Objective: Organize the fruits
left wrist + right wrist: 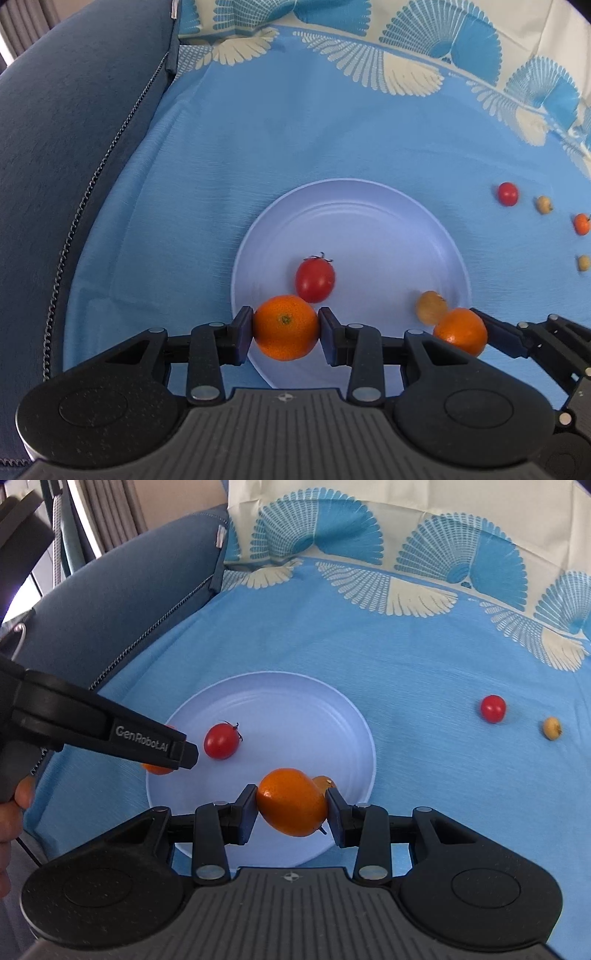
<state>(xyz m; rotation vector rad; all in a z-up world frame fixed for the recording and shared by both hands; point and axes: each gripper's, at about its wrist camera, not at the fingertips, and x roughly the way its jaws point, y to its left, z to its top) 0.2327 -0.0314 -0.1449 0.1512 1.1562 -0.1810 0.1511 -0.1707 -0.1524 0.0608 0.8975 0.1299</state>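
A white plate (369, 221) lies on the blue cloth; it also shows in the right wrist view (295, 701). My left gripper (285, 328) is shut on an orange mandarin (285, 326) over the plate's near left rim. My right gripper (291, 806) is shut on a second mandarin (291, 806) over the plate's near edge; this mandarin also shows in the left wrist view (461, 330). A red cherry tomato (314, 278) lies on the plate. A small yellow-brown fruit (430, 306) lies on the plate beside the right gripper's mandarin.
Off the plate to the right lie a red tomato (493, 708), a yellow-brown fruit (552, 728), another small orange fruit (581, 223) and another yellow-brown one (583, 263). A dark blue cushion (74, 147) borders the cloth on the left. A patterned cloth (406, 535) rises behind.
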